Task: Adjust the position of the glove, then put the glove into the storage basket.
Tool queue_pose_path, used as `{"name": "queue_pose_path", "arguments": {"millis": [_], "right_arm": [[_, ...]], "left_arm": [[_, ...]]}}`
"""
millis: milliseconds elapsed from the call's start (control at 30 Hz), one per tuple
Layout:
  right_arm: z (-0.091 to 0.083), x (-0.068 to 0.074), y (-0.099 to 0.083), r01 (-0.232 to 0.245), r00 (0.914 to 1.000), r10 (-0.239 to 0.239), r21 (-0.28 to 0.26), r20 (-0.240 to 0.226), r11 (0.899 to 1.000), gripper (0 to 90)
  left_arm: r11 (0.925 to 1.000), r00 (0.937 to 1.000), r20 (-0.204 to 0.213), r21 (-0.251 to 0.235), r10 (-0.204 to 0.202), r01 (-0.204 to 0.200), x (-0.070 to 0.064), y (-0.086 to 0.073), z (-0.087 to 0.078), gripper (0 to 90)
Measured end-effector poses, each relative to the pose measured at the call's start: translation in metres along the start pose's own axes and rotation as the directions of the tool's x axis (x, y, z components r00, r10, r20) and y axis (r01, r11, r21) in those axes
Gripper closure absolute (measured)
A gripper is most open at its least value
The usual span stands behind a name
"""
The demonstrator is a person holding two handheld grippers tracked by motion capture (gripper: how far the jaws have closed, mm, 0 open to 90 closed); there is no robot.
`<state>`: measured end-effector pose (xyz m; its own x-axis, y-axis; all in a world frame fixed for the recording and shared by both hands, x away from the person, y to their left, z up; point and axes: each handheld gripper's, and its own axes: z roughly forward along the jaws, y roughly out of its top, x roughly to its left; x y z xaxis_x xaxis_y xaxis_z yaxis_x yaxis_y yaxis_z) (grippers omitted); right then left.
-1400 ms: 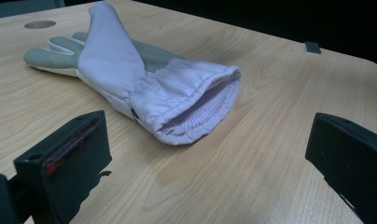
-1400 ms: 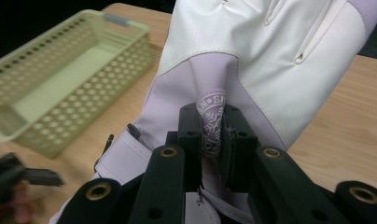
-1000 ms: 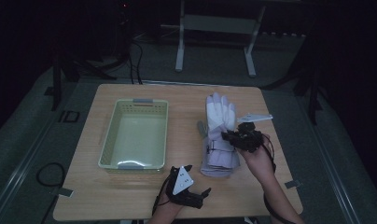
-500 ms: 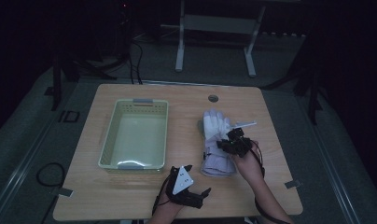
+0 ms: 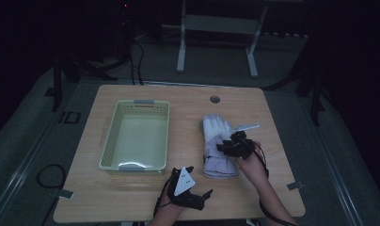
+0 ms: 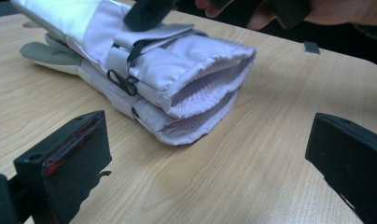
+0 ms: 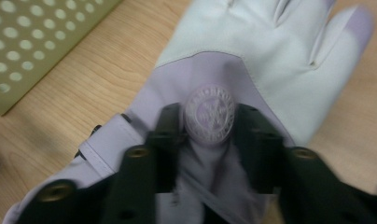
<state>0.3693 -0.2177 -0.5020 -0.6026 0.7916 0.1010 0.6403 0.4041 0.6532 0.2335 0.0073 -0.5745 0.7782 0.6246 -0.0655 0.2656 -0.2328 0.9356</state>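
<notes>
Right tongs (image 5: 224, 147) lowered onto glove (image 5: 217, 146), pinching its fabric, left tongs (image 5: 200, 182) gaping near cuff, glove fingers pointing away along bench (image 5: 282, 188)

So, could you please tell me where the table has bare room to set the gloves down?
Bare wood lies along the far edge past the basket and gloves, in the strip between them, and at the near left corner of the table. The near right is crowded: the right gripper pinches the top glove, and the left gripper sits open just before the cuffs.
</notes>
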Motion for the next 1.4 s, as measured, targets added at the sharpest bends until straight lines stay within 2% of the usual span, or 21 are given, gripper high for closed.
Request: {"name": "queue_pose_path", "arguments": {"millis": [33,133,233,267,300,367,400,500,567,600,700,733,900,967,1000,1067,1133,1233,1267,1300,1400], "right_arm": [[-0.006,0.000,0.000,0.027,0.9996,-0.026,-0.024,0.008,0.999,49.1],[-0.011,-0.002,0.000,0.018,0.9997,-0.018,-0.049,-0.019,0.999,42.0],[-0.023,-0.007,-0.001,0.002,0.9981,-0.007,-0.095,-0.061,0.995,28.0],[-0.023,-0.007,-0.001,0.002,0.9981,-0.007,-0.095,-0.061,0.995,28.0],[-0.027,-0.009,-0.002,0.025,0.9959,-0.033,-0.097,-0.084,0.995,18.5],[-0.031,-0.011,-0.003,0.039,0.9949,-0.051,-0.133,-0.086,0.990,17.7],[-0.033,-0.012,-0.003,0.063,0.9936,-0.074,-0.121,-0.086,0.991,13.2],[-0.035,-0.014,-0.004,0.092,0.9878,-0.109,-0.152,-0.111,0.984,13.8],[-0.036,-0.015,-0.005,0.107,0.9860,-0.126,-0.162,-0.110,0.981,14.1],[-0.036,-0.017,-0.008,0.161,0.9802,-0.179,-0.183,-0.085,0.970,14.5],[-0.037,-0.020,-0.011,0.174,0.9769,-0.194,-0.196,-0.089,0.965,14.7],[-0.040,-0.024,-0.013,0.176,0.9772,-0.196,-0.208,-0.082,0.962,16.1],[-0.049,-0.034,-0.018,0.159,0.9785,-0.182,-0.208,-0.097,0.965,16.1],[-0.056,-0.039,-0.021,0.171,0.9781,-0.193,-0.230,-0.078,0.958,15.9],[-0.061,-0.043,-0.023,0.166,0.9790,-0.189,-0.233,-0.077,0.958,14.5],[-0.064,-0.047,-0.024,0.150,0.9824,-0.172,-0.240,-0.073,0.959,14.1],[-0.066,-0.050,-0.024,0.121,0.9858,-0.145,-0.240,-0.085,0.963,13.1],[-0.066,-0.052,-0.024,0.107,0.9870,-0.134,-0.256,-0.089,0.961,12.1],[-0.066,-0.052,-0.024,0.106,0.9886,-0.130,-0.259,-0.076,0.960,12.1],[-0.066,-0.052,-0.024,0.106,0.9886,-0.130,-0.259,-0.076,0.960,12.1],[-0.060,-0.052,-0.024,0.115,0.9888,-0.135,-0.245,-0.064,0.963,15.4]], "left_arm": [[1.0000,1.0000,0.001,-0.001,0.004,-0.004,0.000,0.000,0.000,0.1],[1.0000,1.0000,0.001,-0.009,-0.002,0.002,0.000,0.000,0.000,0.1],[0.9999,0.9999,-0.005,0.002,-0.015,0.015,0.001,0.001,0.002,0.2],[0.9999,0.9999,-0.005,0.002,-0.015,0.015,0.001,0.001,0.002,0.1],[0.9998,0.9998,0.000,-0.004,-0.021,0.021,0.001,0.001,0.002,0.2],[0.9994,0.9994,-0.003,-0.007,-0.034,0.034,0.002,0.001,0.002,0.1],[0.9994,0.9994,-0.003,-0.007,-0.034,0.034,0.002,0.001,0.002,0.1],[0.9983,0.9982,0.014,-0.006,-0.058,0.058,0.004,0.001,0.002,0.1],[0.9987,0.9985,0.022,0.003,-0.051,0.051,0.003,0.001,0.003,0.1],[0.9990,0.9985,0.033,0.011,-0.044,0.043,0.003,0.001,0.003,0.1],[0.9984,0.9967,0.070,0.043,-0.040,0.037,0.002,0.004,0.005,0.1],[0.9977,0.9970,0.076,0.067,-0.014,0.009,-0.001,0.009,0.007,0.1],[0.9982,0.9969,0.075,0.056,-0.026,0.022,-0.005,0.024,0.004,0.2],[0.9972,0.9952,0.081,0.055,-0.054,0.050,-0.005,0.031,0.002,0.1],[0.9949,0.9912,0.098,0.056,-0.089,0.084,-0.003,0.038,0.001,0.1],[0.9911,0.9885,0.100,0.082,-0.113,0.105,0.000,0.046,0.002,0.1],[0.9911,0.9888,0.099,0.083,-0.112,0.104,0.003,0.054,0.004,0.1],[0.9909,0.9899,0.090,0.087,-0.110,0.103,0.006,0.064,0.006,0.1],[0.9922,0.9934,0.065,0.088,-0.094,0.088,0.009,0.075,0.010,0.1],[0.9922,0.9934,0.065,0.088,-0.094,0.088,0.009,0.075,0.010,0.2],[0.9938,0.9967,0.033,0.086,-0.074,0.071,0.018,0.098,0.020,0.2]]}}
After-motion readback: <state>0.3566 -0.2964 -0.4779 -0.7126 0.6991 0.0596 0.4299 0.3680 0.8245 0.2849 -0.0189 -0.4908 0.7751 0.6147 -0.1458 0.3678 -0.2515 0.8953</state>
